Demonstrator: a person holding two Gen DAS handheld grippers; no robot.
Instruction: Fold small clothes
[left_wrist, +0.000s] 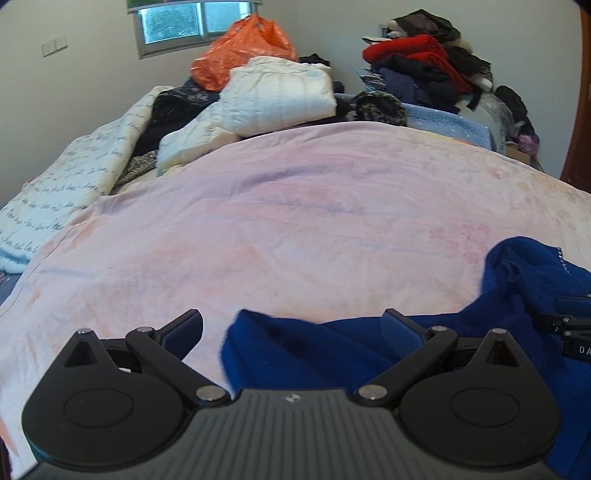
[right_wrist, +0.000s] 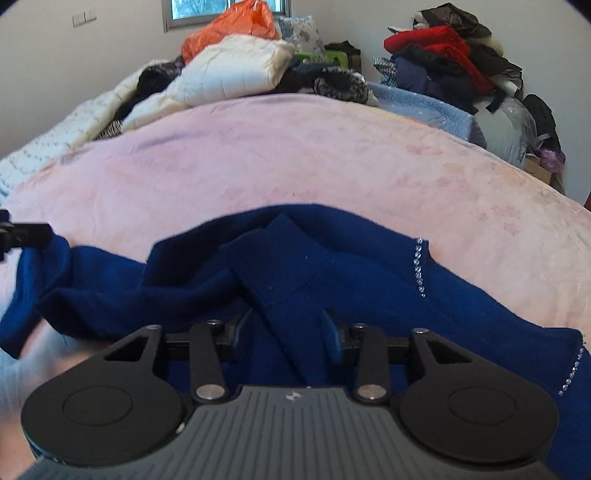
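Left tongs (left_wrist: 291, 326) sit wide open right at the bottom of their own view; a corner of the blue garment (left_wrist: 332, 354) lies between the two fingers, but the pads aren't pressing on it, so nothing's held there; right tongs (right_wrist: 286, 332) are narrowed about halfway around a raised fold of that same blue garment (right_wrist: 280, 258), the cloth running up between the fingers; can't really tell if the pads are actually squeezing it, the left one is buried in fabric; garment is spread crumpled across the near edge of the pink blanket (left_wrist: 258, 221) on the bed, bunched up mostly toward the right tongs; only the right view shows the rows of little rhinestones (right_wrist: 419, 266) on the garment; left view catches the right tongs poking in at its right edge; farther back, a white padded jacket (left_wrist: 277, 96), an orange plastic bag (left_wrist: 243, 48), and a heap of red and dark clothes (left_wrist: 417, 55) against the wall.
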